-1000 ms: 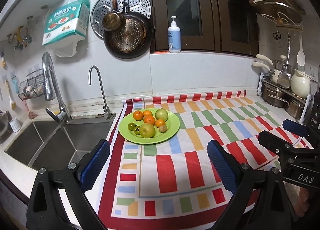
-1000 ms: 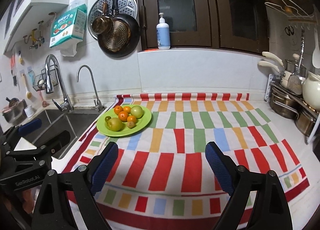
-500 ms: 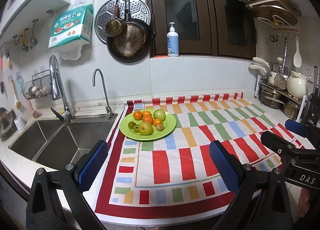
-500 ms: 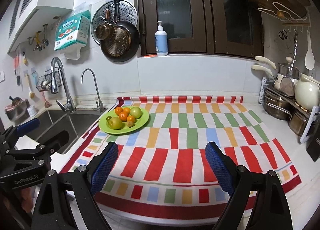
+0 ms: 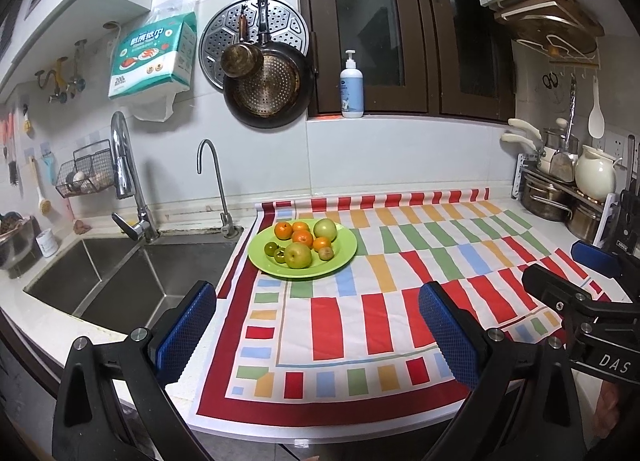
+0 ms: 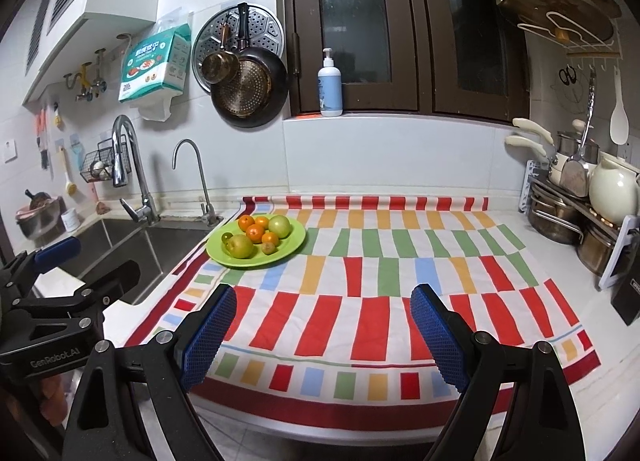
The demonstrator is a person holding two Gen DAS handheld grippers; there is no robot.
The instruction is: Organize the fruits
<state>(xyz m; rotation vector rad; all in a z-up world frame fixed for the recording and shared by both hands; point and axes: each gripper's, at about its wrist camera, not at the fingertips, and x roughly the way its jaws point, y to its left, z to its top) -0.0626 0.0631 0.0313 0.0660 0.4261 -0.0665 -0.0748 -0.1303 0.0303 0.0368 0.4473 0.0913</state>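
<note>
Both grippers, left [image 5: 316,325] & right [image 6: 320,325], jaws wide, holding nothing. Fruits [image 5: 301,243] all piled on plate [image 5: 344,261], ahead-left of both, well apart. Fits done or about to sort; can't tell which, so no move called.

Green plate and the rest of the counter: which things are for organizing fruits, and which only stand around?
For the job: green plate, oranges, green apples, both open grippers.

Standing around: striped cloth, sink, soap bottle, hanging pan, cream jug.
</note>
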